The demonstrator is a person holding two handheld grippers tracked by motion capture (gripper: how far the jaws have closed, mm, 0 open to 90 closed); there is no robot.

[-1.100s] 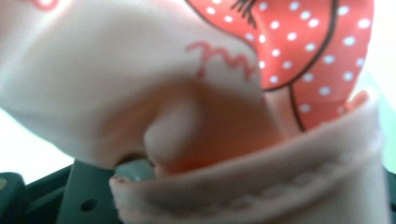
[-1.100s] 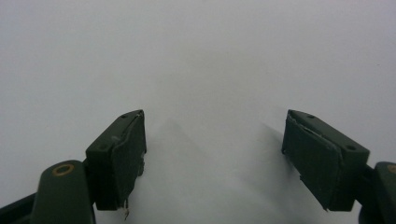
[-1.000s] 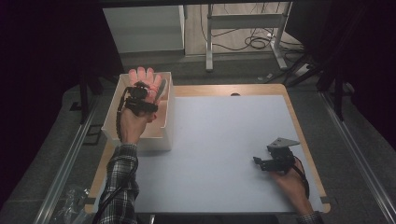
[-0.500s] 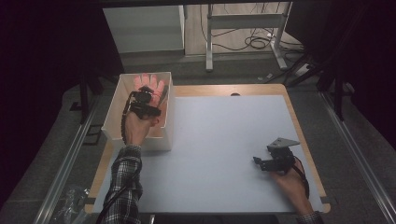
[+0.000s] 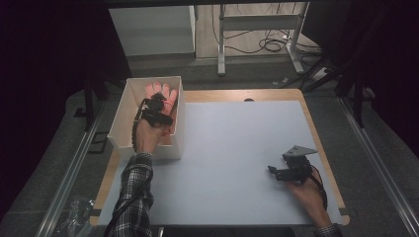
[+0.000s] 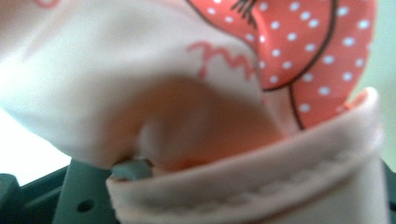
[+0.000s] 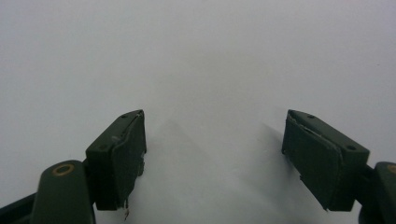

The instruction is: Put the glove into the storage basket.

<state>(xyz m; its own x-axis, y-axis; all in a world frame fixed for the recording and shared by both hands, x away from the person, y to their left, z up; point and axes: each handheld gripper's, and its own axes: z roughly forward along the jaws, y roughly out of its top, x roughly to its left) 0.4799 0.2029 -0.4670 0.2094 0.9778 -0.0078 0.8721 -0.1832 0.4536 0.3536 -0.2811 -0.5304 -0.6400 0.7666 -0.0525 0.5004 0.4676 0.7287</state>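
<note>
1. Your left gripper [image 5: 157, 109] sits inside the white box [image 5: 174, 143] at the table's left rear corner, with your left hand [image 5: 146, 136] behind it over the box's near half.

2. A pink glove [image 5: 160, 92] lies in the far half of that box, its fingers spread toward the far wall. In the high view your gripper's front end is at the glove's cuff end.

3. In the left gripper view the glove [image 6: 196, 93] presses right up against the lens: pale pink cloth, a red patch with white dots, and a stitched cuff hem across the bottom.

4. The jaws of your left gripper are nearly closed and the cloth is bunched between them, so it has the glove by the cuff. One grey jaw tip peeks out under the fold, and the other is hidden by the fabric. Those jaws have just been easing apart slightly, with the cloth between them.

5. Your right gripper [image 5: 272, 170] rests low over the white mat [image 5: 237, 148] near the table's front right corner, well apart from the box, with your right hand [image 5: 309, 190] behind it.

6. In the right gripper view both black jaws stand wide apart over bare white surface [image 7: 196, 60], with nothing between them. That gripper [image 7: 214, 140] is holding nothing.

7. A plaid sleeve [image 5: 133, 192] covers your left forearm, coming in from the bottom edge.
</note>
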